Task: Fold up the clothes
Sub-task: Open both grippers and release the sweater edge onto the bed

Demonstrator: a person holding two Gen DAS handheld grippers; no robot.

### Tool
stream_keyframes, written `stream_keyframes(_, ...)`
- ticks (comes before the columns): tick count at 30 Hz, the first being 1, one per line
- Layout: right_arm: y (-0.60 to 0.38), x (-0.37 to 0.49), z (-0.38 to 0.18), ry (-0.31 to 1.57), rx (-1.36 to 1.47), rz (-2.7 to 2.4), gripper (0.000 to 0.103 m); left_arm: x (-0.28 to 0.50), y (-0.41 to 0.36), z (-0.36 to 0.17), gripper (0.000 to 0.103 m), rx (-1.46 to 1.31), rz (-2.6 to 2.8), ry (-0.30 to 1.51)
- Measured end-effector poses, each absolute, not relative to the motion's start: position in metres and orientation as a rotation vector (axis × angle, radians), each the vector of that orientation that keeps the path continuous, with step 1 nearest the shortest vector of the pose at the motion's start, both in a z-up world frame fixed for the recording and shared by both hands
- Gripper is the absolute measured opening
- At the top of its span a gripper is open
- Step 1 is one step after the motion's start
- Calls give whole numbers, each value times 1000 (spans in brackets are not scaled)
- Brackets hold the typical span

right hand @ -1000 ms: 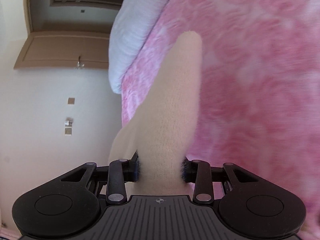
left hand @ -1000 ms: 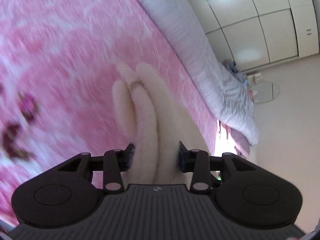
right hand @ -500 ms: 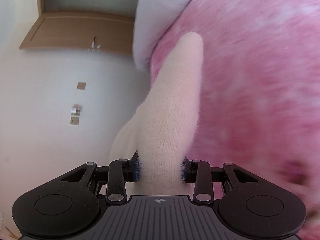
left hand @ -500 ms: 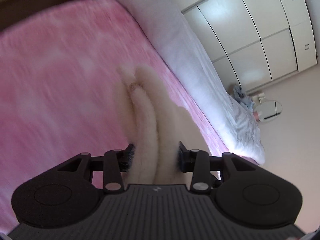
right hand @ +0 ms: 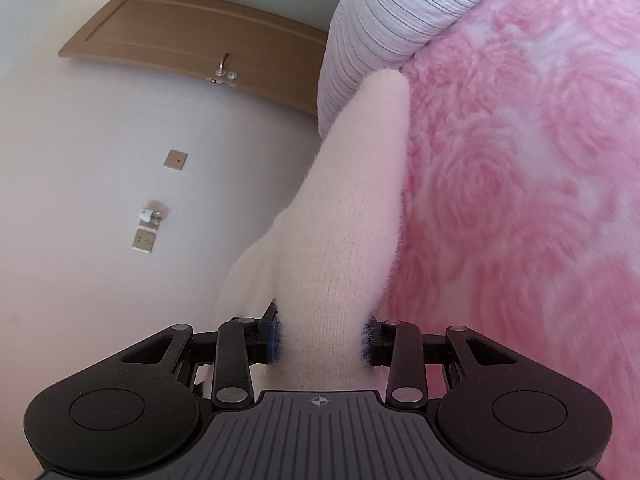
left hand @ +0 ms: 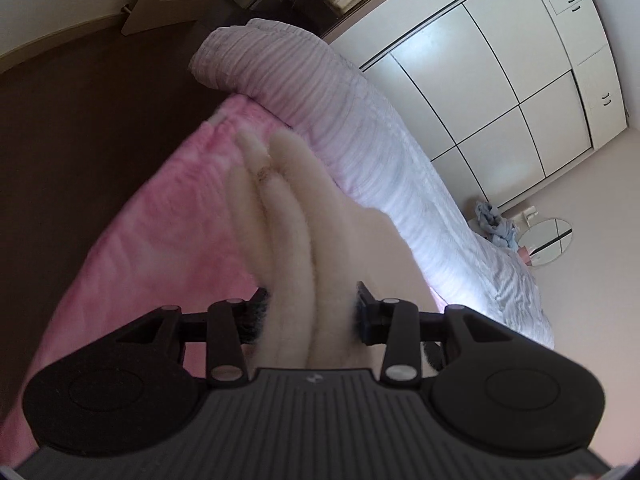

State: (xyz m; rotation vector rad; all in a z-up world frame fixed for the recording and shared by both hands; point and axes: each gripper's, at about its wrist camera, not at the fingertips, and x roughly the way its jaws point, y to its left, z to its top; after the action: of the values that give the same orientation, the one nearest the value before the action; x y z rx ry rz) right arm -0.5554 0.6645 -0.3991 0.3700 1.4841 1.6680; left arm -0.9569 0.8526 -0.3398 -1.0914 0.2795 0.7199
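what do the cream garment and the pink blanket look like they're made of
Garment: looks like a soft fuzzy knit, maybe wool or acrylic; fine knit rows show and loose fibres stand off its edges. In the left view its folds look fluffy.
Blanket: seems a plush fleece, matte, with a rose pattern pressed into the pile; the exact fibre cannot be told.

White wardrobe (left hand: 500,92), wooden door (right hand: 192,36), dark floor (left hand: 80,128)

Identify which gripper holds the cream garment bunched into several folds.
The left gripper: its cream garment shows several ridged folds. The right gripper clamps one smooth band.
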Motion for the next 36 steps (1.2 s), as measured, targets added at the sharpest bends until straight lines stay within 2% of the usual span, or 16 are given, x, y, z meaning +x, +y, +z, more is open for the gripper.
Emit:
stream_keyframes(3, 706, -567, -426, 1471, 235, 1550, 48, -954, 882, -375, 40, -1120, 808, 382)
stream_keyframes(6, 720, -571, -447, 1503, 122, 1432, 53, -965, 883, -391, 44, -1118, 833, 392)
stream_keyframes(10, 690, -566, -439, 1452, 135, 1434, 53, -996, 862, -382, 40, -1162, 830, 343)
stream_keyframes(18, 644, -587, -420, 1402, -2, 1456, 53, -1021, 814, -381, 47, -1257, 791, 330)
stream_keyframes(19, 644, -594, -421, 1397, -45, 1446, 53, -1020, 814, -384, 43, -1250, 798, 330)
stream_keyframes(20, 645, -601, -422, 1394, -83, 1435, 36, -1018, 814, -386, 19, -1244, 805, 330)
stream_keyframes(21, 646, -605, -423, 1390, -94, 1424, 29, -1019, 812, -386, 17, -1228, 815, 326)
stream_keyframes(24, 644, -617, -413, 1338, -99, 1426, 23, -1024, 805, -380, 15, -1156, 849, 306)
stream_keyframes(28, 644, -629, -419, 1266, -207, 1435, 22, -1016, 800, -402, 17, -1156, 852, 394)
stream_keyframes(29, 645, -627, -423, 1283, -217, 1412, 26, -1011, 798, -403, 17, -1144, 849, 417)
stream_keyframes(32, 652, -614, -419, 1359, -199, 1371, 29, -1003, 796, -385, 18, -1041, 849, 504)
stream_keyframes(36, 662, -600, -392, 1279, -238, 1344, 29, -1004, 803, -348, 15, -903, 921, 558)
